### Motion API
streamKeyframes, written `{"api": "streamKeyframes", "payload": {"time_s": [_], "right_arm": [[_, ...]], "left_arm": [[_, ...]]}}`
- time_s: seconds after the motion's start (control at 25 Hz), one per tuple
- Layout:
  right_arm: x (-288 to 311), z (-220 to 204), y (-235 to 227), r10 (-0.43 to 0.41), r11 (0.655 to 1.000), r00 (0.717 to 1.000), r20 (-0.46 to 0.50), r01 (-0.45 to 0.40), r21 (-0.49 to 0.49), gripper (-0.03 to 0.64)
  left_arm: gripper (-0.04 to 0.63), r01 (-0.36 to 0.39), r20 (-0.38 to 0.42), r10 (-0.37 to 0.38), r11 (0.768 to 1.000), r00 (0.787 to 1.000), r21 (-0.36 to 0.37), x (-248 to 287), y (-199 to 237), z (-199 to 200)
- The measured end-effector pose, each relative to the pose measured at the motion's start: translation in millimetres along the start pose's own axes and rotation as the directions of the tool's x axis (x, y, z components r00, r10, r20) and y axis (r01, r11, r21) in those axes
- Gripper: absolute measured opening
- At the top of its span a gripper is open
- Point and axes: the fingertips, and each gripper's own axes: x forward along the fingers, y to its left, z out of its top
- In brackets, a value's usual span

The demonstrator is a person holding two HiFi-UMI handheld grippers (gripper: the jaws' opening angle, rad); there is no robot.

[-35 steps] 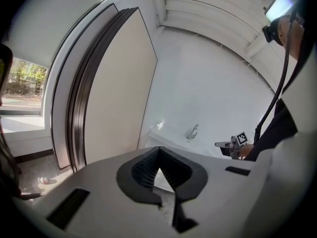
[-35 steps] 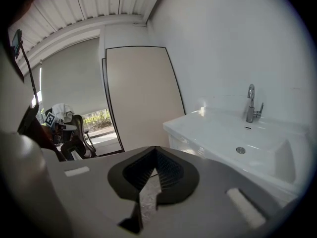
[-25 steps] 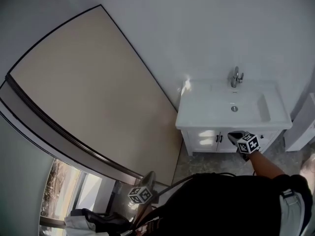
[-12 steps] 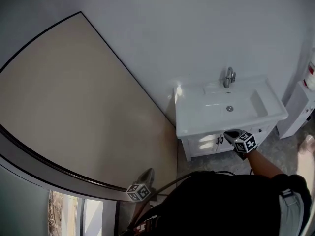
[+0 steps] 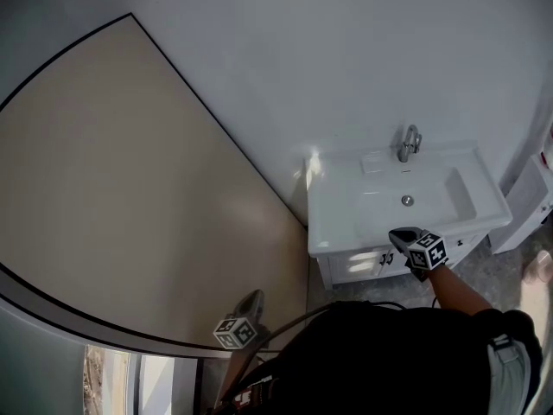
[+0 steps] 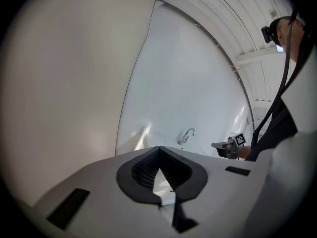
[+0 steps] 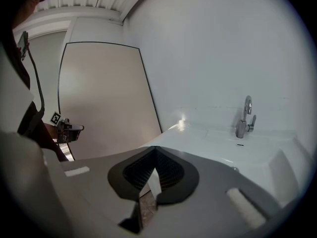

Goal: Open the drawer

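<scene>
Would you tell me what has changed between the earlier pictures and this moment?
The right gripper has moved up from in front of the cabinet doors to the front edge of the sink. The left gripper has shifted slightly but stays low beside the beige wall panel. Nothing was taken hold of or let go: both grippers remain shut and empty, and the cabinet stays closed.
</scene>
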Motion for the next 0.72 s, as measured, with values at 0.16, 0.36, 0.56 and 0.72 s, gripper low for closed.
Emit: {"api": "streamKeyframes", "payload": {"time_s": [0.16, 0.36, 0.56, 0.72], "right_arm": [[14.8, 11.8, -52.9, 0.036, 0.999, 0.999, -0.010, -0.036, -0.020, -0.003], [51.9, 44.2, -111.6, 0.083, 0.995, 0.996, 0.011, -0.082, -0.061, -0.003], [77.7, 74.1, -162.3, 0.112, 0.991, 0.994, 0.011, -0.111, -0.078, -0.003], [74.9, 65.1, -191.2, 0.081, 0.996, 0.997, 0.003, -0.081, -0.044, -0.003]], "left_arm": [[0.000, -0.059, 0.052, 0.059, 0.998, 0.997, 0.010, 32.2, -15.2, 18.6], [0.000, -0.164, 0.119, 0.162, 0.986, 0.980, 0.009, 57.9, -11.0, 39.4], [0.000, -0.165, 0.098, 0.164, 0.986, 0.982, 0.009, 125.3, -30.6, 51.4], [0.000, -0.115, 0.048, 0.113, 0.993, 0.992, 0.038, 171.5, -40.8, 58.1]]}}
